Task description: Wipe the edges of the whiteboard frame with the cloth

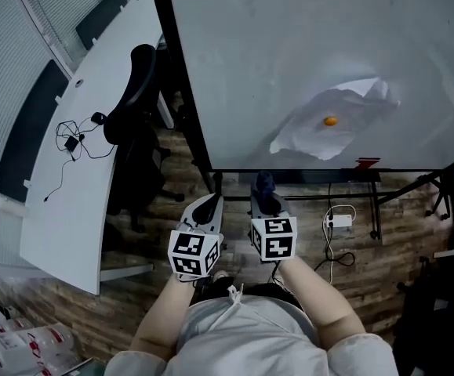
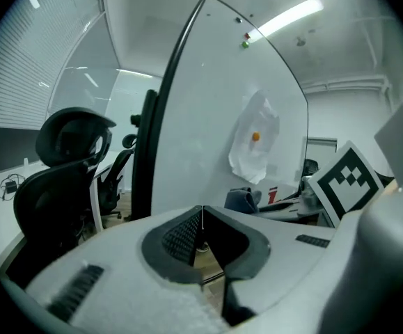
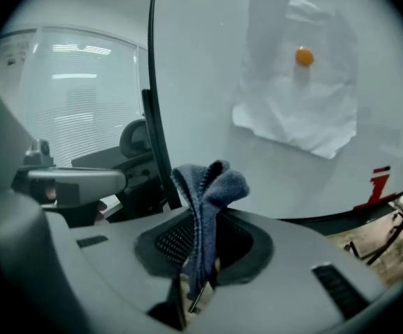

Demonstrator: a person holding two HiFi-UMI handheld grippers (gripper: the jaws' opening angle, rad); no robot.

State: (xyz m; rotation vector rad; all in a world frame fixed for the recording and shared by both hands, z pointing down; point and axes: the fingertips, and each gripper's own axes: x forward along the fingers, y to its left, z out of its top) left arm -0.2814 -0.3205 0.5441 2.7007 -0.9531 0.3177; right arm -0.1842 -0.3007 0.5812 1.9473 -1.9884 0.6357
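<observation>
Lower centre: right gripper (image 1: 266, 198) pinches the cloth (image 1: 264, 182), left gripper (image 1: 208, 206) closed on nothing; rubbing the whiteboard frame (image 1: 181, 77) above could tug the thinly held cloth free.

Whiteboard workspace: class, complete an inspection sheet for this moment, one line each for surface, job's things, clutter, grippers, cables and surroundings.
Surface: whiteboard, pale, inside a dark frame; no writing seen.
Job's things: blue cloth, folded, sticking up from the right gripper near the frame's bottom edge; contact unclear.
Clutter: crumpled paper sheet held on the board by an orange magnet; small red item at the bottom edge.
Grippers: left gripper shut, empty; right gripper shut on the cloth.
Cables: black cable on the white desk; power strip with lead on the floor.
Surroundings: black office chair, wood floor, window blinds.
</observation>
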